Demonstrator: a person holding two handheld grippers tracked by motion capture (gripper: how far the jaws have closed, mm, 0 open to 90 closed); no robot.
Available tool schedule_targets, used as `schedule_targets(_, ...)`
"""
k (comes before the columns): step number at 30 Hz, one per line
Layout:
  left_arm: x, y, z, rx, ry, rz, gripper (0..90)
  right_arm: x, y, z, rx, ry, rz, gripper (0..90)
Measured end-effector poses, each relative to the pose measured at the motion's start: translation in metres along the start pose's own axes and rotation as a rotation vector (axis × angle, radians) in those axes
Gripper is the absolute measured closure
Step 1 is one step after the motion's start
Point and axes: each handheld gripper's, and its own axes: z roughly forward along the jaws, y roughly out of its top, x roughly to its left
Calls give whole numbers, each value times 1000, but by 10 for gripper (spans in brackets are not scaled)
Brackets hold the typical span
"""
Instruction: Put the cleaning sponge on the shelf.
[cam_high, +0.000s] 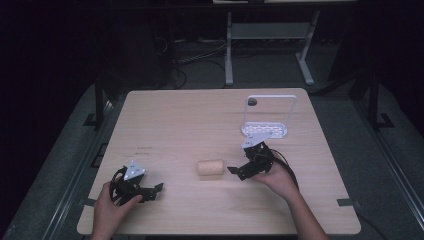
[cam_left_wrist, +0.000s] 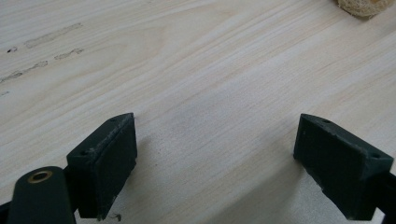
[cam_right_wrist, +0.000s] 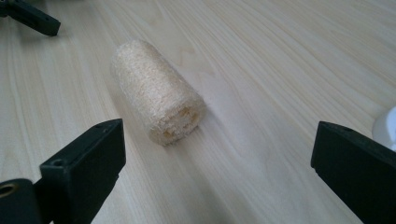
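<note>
A tan loofah roll (cam_high: 210, 168) lies on its side near the middle of the light wooden table (cam_high: 190, 120). My right gripper (cam_high: 237, 172) rests just right of it, open and pointing at it. In the right gripper view the loofah (cam_right_wrist: 156, 95) lies a short way ahead of the open right gripper (cam_right_wrist: 217, 161), nothing between the jaws. My left gripper (cam_high: 154, 192) sits at the front left, open, apart from the roll. In the left gripper view the open left gripper (cam_left_wrist: 215, 154) spans bare wood, and an edge of the loofah (cam_left_wrist: 362, 5) shows at the top right.
A white wire stand with a perforated base (cam_high: 265, 129) rises behind the right hand; its white edge (cam_right_wrist: 387, 125) shows in the right gripper view. A white desk frame (cam_high: 265, 35) stands on the floor beyond the table. Faint marks (cam_high: 145, 149) sit on the left of the table.
</note>
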Motion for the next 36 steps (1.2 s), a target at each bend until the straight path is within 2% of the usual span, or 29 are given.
schedule_targets(14,0,0,0,0,-1,-2,128,-2,16,10,-12,57,-28,30)
schedule_targets(17,0,0,0,0,-1,-3,128,-2,20,13,-16,74,-36,30)
schedule_targets(18,0,0,0,0,-1,-3,128,-3,23,16,-20,95,-48,30)
schedule_targets(36,0,0,0,1,-1,-4,128,-2,38,39,-10,189,-111,30)
